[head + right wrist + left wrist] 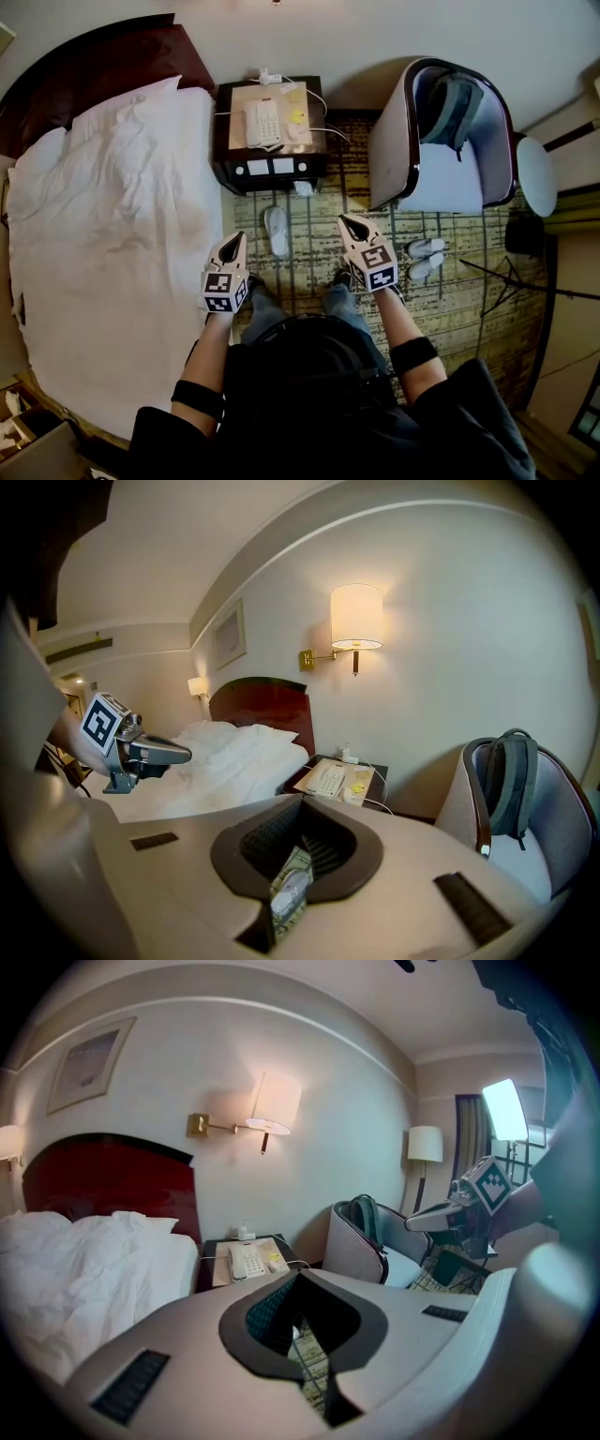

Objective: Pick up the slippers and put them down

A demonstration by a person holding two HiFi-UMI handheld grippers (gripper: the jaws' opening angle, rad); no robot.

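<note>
One white slipper [277,230] lies on the patterned carpet in front of the nightstand, between my two grippers in the head view. A white pair of footwear [425,259] lies side by side near the chair's foot. My left gripper [238,237] hangs shut and empty above the carpet by the bed's edge. My right gripper [347,221] is also shut and empty, just right of the single slipper. In the right gripper view a white slipper [289,894] shows below through the slot under the shut jaws. The left gripper view shows only carpet [314,1372] there.
A bed with white covers [112,234] fills the left. A dark nightstand [270,167] carries a white phone [262,122] and cables. A curved chair [441,178] holds a grey backpack [450,108]. A round white table [536,176] and a black stand [511,277] are at the right.
</note>
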